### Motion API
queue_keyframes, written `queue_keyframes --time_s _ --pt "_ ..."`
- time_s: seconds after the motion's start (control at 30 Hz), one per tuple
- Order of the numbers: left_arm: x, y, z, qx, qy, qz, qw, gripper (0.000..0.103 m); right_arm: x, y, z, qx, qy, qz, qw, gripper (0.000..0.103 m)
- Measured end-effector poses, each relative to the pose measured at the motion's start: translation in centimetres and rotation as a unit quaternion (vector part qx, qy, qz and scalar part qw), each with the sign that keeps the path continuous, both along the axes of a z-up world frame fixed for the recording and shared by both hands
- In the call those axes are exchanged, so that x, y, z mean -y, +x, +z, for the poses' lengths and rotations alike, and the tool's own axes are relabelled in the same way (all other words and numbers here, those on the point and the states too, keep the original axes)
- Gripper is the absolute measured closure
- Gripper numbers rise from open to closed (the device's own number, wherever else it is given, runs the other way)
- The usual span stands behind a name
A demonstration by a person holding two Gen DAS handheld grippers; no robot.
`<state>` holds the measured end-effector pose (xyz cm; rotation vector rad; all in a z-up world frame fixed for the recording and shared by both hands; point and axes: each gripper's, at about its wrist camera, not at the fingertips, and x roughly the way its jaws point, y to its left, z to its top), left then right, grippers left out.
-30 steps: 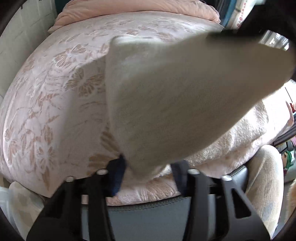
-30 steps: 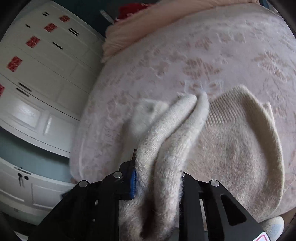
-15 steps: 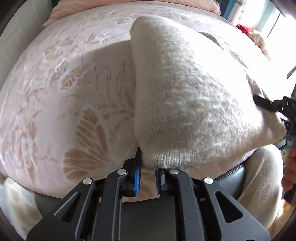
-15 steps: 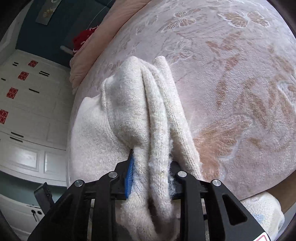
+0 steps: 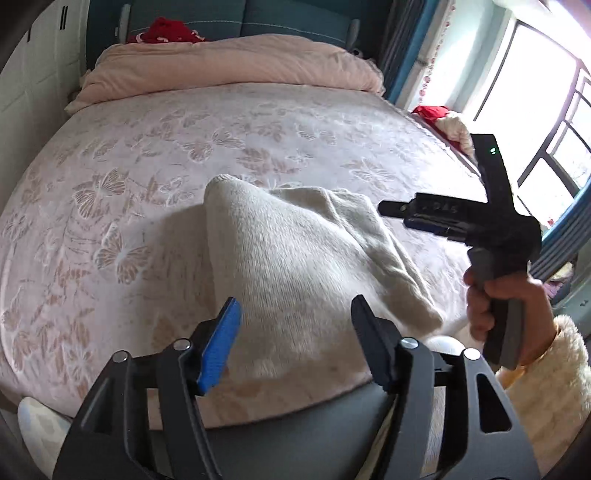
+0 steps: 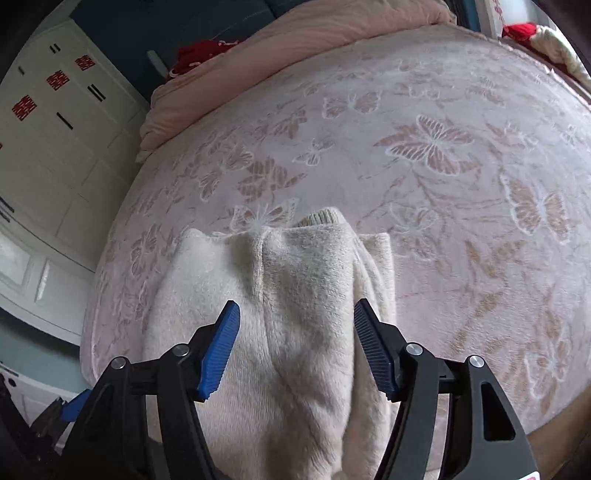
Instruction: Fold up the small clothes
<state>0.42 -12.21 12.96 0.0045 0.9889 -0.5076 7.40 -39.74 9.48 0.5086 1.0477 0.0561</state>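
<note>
Both tools, left (image 5: 295, 332) and right (image 6: 295, 332), just opened, released cream sweater (image 5: 295, 266) (folded) on butterfly bedspread (image 5: 129, 166).

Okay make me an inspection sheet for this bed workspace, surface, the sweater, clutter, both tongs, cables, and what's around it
Surface: pink bedspread with butterfly pattern.
Job's things: cream sweater lies folded near the bed's near edge.
Clutter: red cloth at the headboard; rolled pink duvet.
Tongs: left tongs open, nothing gripped; right tongs open above the sweater; both have just been opening.
Cables: nothing seen.
Surroundings: white wardrobe on one side, window on the other.
</note>
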Motion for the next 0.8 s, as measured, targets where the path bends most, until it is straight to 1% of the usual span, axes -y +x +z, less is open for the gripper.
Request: queue_keyframes --time_s 0.07,0.1,0.13,0.17,0.23,0.27,0.3,0.33,0.37,0.4,0.43,0.47,0.5,0.53,0.57,0.6,0.63,0.67,0.7,0.77,0.8 --pt "0.6 2.0 -1.6 -0.031 0.006 0.014 0.9994 0.043 -0.3 1.6 -2.9 -0.036 0.005 -0.014 0.999 0.040" --pt "0.8 3.0 -2.8 -0.054 0.012 0.024 0.9982 0.043 -0.6 2.4 -3.9 -0.048 0.008 -0.013 0.999 0.055" --pt "0.9 3.7 -3.8 -0.069 0.018 0.032 0.9970 0.043 -1.0 2.6 -4.2 -0.050 0.009 -0.006 0.999 0.093" --pt "1.0 4.2 -4.8 -0.082 0.025 0.039 0.9955 0.043 -1.4 2.8 -3.3 -0.037 0.002 0.000 0.999 0.092" --pt "0.8 4.3 -5.8 -0.086 0.033 0.045 0.9948 0.043 -1.8 2.0 0.7 0.034 -0.025 0.009 0.999 0.093" --pt "0.8 4.4 -6.2 -0.083 0.040 0.043 0.9948 0.041 -1.9 1.5 2.5 0.059 -0.043 0.009 0.997 0.093" --pt "0.9 4.4 -6.5 -0.081 0.047 0.040 0.9948 0.041 -1.8 1.1 3.5 0.077 -0.051 0.006 0.996 0.093" --pt "1.0 4.4 -6.8 -0.080 0.053 0.037 0.9948 0.039 -1.3 0.9 3.5 0.083 -0.052 -0.004 0.995 0.094" --pt "1.2 4.4 -7.1 -0.080 0.057 0.035 0.9946 0.036 -0.6 1.2 2.0 0.061 -0.048 -0.014 0.997 0.094" --pt "1.4 4.6 -7.7 -0.084 0.061 0.034 0.9940 0.035 -0.1 1.9 -0.5 0.024 -0.053 -0.018 0.998 0.093" --pt "1.4 4.7 -8.2 -0.089 0.060 0.035 0.9936 0.033 0.1 2.7 -4.2 -0.033 -0.058 -0.011 0.998 0.092" --pt "1.4 4.8 -8.8 -0.098 0.055 0.035 0.9931 0.032 0.2 2.6 -6.6 -0.055 -0.046 -0.009 0.997 0.094" --pt "1.3 5.0 -8.9 -0.103 0.051 0.036 0.9927 0.032 0.6 2.0 -6.5 -0.033 -0.035 -0.019 0.999 0.093" --pt "1.2 4.9 -8.7 -0.102 0.050 0.038 0.9928 0.032 1.0 1.7 -5.5 -0.023 -0.018 -0.028 0.999 0.089" --pt "1.2 4.7 -8.3 -0.099 0.049 0.036 0.9932 0.032 1.3 1.4 -4.4 -0.019 -0.009 -0.042 0.999 0.082" --pt "1.1 4.5 -7.7 -0.095 0.050 0.032 0.9937 0.032 1.5 0.9 -3.0 -0.011 -0.009 -0.057 0.998 0.080" --pt "1.0 4.4 -7.2 -0.091 0.050 0.029 0.9942 0.032 1.4 0.1 -1.2 0.008 -0.025 -0.064 0.998 0.080" --pt "0.8 4.2 -6.7 -0.086 0.049 0.028 0.9947 0.033 0.8 -0.6 0.6 0.030 -0.040 -0.055 0.997 0.080" --pt "0.6 3.8 -6.2 -0.079 0.047 0.026 0.9955 0.033 -0.3 -1.1 2.5 0.051 -0.046 -0.031 0.997 0.080" --pt "-0.2 2.9 -5.1 -0.063 0.049 0.022 0.9966 0.033 -2.9 -1.6 4.7 0.068 -0.034 0.016 0.997 0.080" --pt "-0.4 2.7 -4.9 -0.057 0.050 0.022 0.9969 0.033 -5.0 -1.7 5.4 0.070 -0.023 0.054 0.996 0.080"
